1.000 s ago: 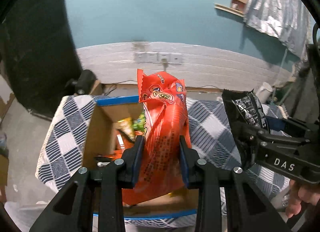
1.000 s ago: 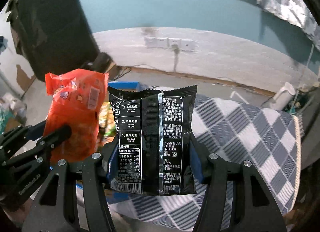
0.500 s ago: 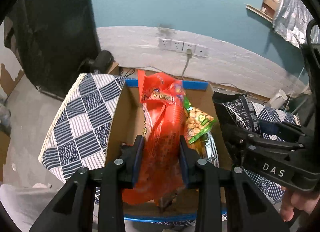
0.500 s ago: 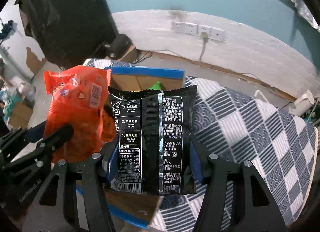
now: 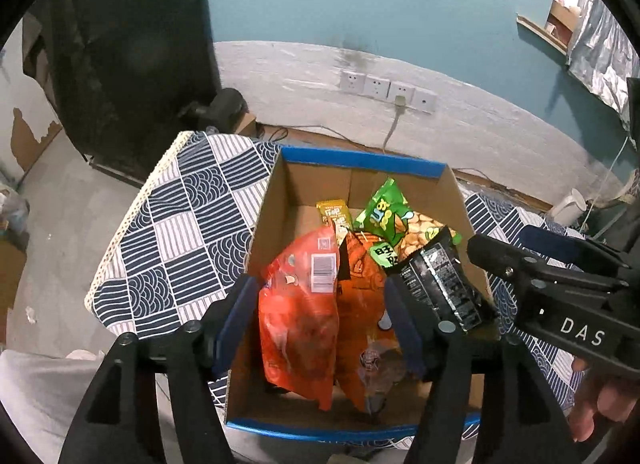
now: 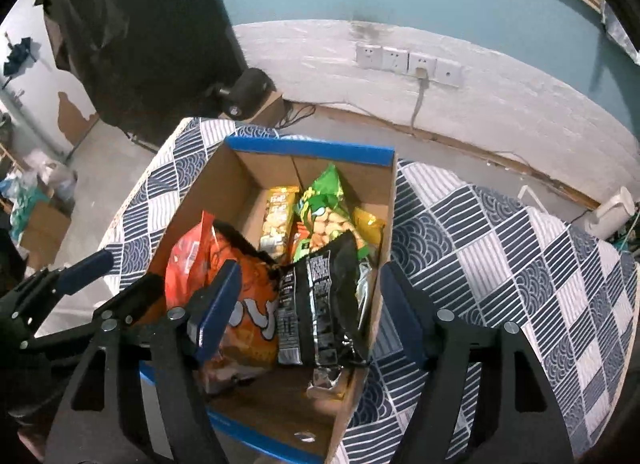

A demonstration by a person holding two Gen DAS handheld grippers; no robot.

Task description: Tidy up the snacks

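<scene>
left gripper (image 5: 318, 310) spread wide over cardboard box (image 5: 276, 200), fingers well apart, gripping nothing; red snack bag (image 5: 298, 320) sits in the gap between them, lying loose in the box, leaning toward the left finger, contact with the pad can't be confirmed. Orange snack bag (image 5: 360, 304) right beside the red one, also between the fingers, closer to the right finger

right gripper (image 6: 306, 310) also wide open, nothing clamped; black snack bag (image 6: 318, 304) sits between its fingers inside the box, against the box's right wall, not touching either pad as far as visible. Right finger of this gripper hangs outside the box wall over the checked tablecloth (image 6: 500, 248), left finger inside the box in front of the orange bag (image 6: 250, 312). Red bag (image 6: 186, 264) left of that finger

ahead of both grippers, at the far end of the box: green snack bag (image 5: 386, 216) with round crackers printed on it, yellow cracker pack (image 5: 334, 214) just left of it; same two in the right wrist view (image 6: 324, 204) (image 6: 276, 220)

the grippers sit side by side, the right one entering the left view from the right edge, person's hand (image 5: 596, 404) on it. Box has blue-taped rim, rests on the cloth-covered table. Wall sockets (image 5: 386, 90) on the wall far ahead, cable plugged into one
</scene>
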